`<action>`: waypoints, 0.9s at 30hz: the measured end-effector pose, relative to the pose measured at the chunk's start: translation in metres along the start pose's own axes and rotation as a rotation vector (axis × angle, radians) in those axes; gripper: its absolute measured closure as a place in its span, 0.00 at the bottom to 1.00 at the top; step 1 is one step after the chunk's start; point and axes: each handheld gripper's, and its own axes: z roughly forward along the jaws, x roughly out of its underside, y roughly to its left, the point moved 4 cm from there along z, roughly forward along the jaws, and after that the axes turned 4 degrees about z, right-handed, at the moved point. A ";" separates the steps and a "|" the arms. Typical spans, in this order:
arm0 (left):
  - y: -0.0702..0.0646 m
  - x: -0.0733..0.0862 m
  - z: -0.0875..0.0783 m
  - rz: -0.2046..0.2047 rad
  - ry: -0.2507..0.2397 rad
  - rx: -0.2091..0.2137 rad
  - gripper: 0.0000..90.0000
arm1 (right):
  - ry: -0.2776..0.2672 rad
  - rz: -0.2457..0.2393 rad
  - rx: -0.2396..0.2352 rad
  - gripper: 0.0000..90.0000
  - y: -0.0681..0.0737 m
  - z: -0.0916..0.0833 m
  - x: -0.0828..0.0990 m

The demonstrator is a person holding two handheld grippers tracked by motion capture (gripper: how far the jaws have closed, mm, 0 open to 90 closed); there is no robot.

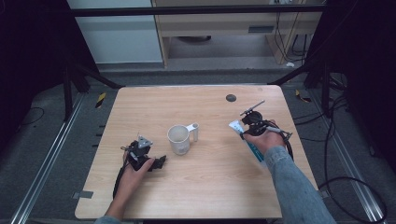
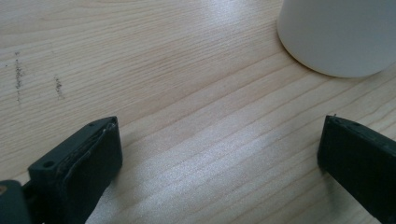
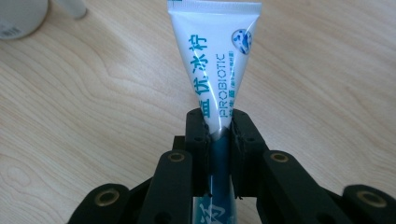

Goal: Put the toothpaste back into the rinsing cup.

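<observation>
The right gripper pinches the toothpaste tube near the table's right edge. The left gripper rests wide open and unladen beside the mug, bare tabletop between.

Bright even overhead light, soft shadows, dark surroundings, sheen on wood

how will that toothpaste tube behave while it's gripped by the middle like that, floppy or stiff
Probably soft rather than stiff: the toothpaste tube narrows where the right gripper clamps it, so the jaws seem to dent it. Its glossy plastic skin may slip if the squeeze loosens. The wide flat crimped end should keep it from rolling on the table, and it looks light.
</observation>
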 end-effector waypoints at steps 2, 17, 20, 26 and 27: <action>0.000 0.000 0.000 0.000 0.000 0.000 0.00 | -0.017 0.002 0.001 0.88 -0.001 -0.005 -0.003; 0.000 0.000 0.000 -0.001 -0.001 0.000 0.00 | -0.146 -0.003 -0.033 0.88 0.005 -0.026 -0.030; 0.000 0.000 0.000 0.000 0.000 0.000 0.00 | -0.169 -0.007 -0.041 0.88 0.006 -0.029 -0.032; 0.000 0.000 0.000 0.000 0.000 0.000 0.00 | -0.197 -0.013 -0.055 0.88 0.009 -0.031 -0.037; 0.000 0.000 0.000 0.000 -0.001 0.000 0.00 | -0.203 -0.016 -0.054 0.88 0.008 -0.032 -0.038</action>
